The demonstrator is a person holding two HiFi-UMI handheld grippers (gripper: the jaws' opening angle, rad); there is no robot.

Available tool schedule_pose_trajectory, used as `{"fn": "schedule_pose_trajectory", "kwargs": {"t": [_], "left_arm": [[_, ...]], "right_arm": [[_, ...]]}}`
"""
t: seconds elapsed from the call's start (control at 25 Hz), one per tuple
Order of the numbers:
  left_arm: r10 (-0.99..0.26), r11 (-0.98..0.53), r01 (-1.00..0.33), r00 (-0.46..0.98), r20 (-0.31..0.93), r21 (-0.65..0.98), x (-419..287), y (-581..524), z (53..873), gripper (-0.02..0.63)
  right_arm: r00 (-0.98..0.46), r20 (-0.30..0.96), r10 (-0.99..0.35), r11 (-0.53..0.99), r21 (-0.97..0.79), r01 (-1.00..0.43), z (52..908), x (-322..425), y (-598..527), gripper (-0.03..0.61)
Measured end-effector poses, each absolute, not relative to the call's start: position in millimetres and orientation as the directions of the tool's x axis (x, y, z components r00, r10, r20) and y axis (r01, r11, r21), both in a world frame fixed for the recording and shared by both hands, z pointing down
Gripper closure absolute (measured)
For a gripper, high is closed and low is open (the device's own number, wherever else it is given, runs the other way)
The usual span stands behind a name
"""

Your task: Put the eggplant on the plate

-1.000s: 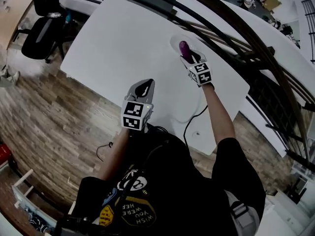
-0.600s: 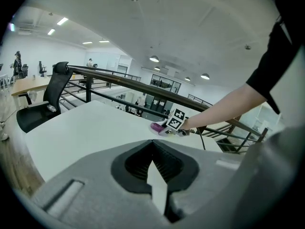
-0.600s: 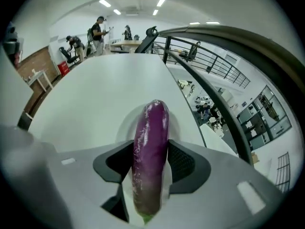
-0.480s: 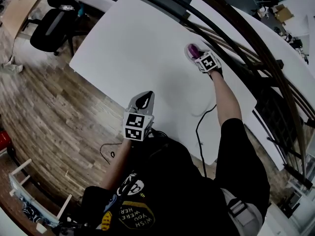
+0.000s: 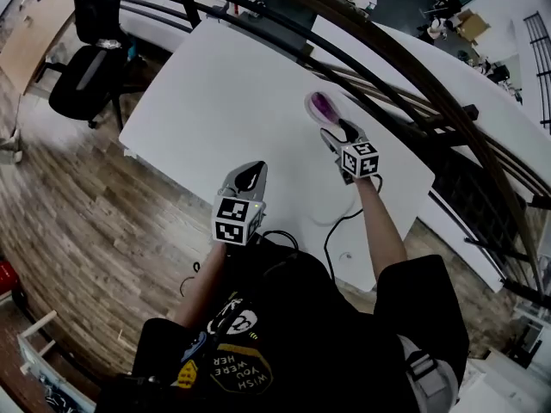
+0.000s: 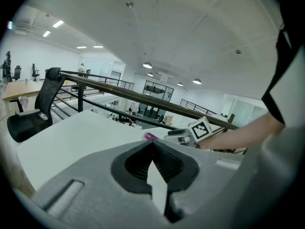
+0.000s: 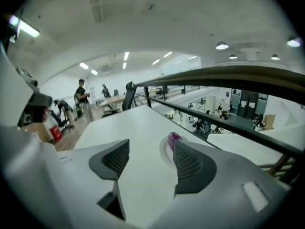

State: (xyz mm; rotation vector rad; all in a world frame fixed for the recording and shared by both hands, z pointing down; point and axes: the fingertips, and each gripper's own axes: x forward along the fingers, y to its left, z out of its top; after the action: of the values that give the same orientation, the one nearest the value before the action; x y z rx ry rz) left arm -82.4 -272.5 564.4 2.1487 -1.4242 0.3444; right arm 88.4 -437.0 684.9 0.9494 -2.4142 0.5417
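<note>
the small purple eggplant (image 5: pixel 324 105) lies on the round white plate (image 5: pixel 310 110) near the far edge of the white table (image 5: pixel 224 84), so the placing step looks all but done. the right gripper (image 5: pixel 337 132) sits just short of the plate, its jaws opening and spread wide with only bare tabletop between them. in the right gripper view the eggplant (image 7: pixel 174 138) shows beyond the fingertips, not touched by them. the picture is small, so the eggplant probably rests wholly inside the rim, though that is not certain. the left gripper (image 5: pixel 250 169) hangs over the near table edge, well apart from the plate, its fingers pressed together on nothing. what remains, by my reading, is to draw the right gripper back toward the person without nudging the plate.
</note>
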Motion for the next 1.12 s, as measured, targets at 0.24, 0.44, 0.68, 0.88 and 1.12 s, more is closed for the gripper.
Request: {"fn": "schedule_pose_trajectory", "kwargs": {"t": [0.24,0.44,0.68,0.88,1.12], "left_arm": [[-0.798,-0.395,-0.881,0.47,0.378,0.262,-66.4,-284.3,523.7,0.609],[-0.788,-0.482,-0.85,0.527,0.319,0.215,-34.4,-272.0,493.6,0.607],[-0.74,-0.575,-0.798,0.602,0.301,0.182,-0.7,-260.9,488.3,0.609],[-0.729,-0.6,-0.782,0.621,0.288,0.166,22.5,-252.5,481.0,0.609],[-0.722,-0.609,-0.778,0.625,0.298,0.155,22.3,-251.9,484.8,0.609]], "right_arm": [[-0.591,0.209,-0.779,0.506,-0.347,-0.79,550.8,106.0,-303.6,0.311],[-0.435,0.132,-0.89,0.39,-0.273,-0.88,492.9,127.0,-223.2,0.507],[-0.329,0.18,-0.927,0.307,-0.136,-0.942,489.7,140.0,-216.9,0.581],[-0.324,0.163,-0.932,0.305,-0.132,-0.943,475.3,154.3,-215.6,0.581],[-0.366,0.16,-0.917,0.342,-0.159,-0.926,476.0,143.9,-215.8,0.58]]}}
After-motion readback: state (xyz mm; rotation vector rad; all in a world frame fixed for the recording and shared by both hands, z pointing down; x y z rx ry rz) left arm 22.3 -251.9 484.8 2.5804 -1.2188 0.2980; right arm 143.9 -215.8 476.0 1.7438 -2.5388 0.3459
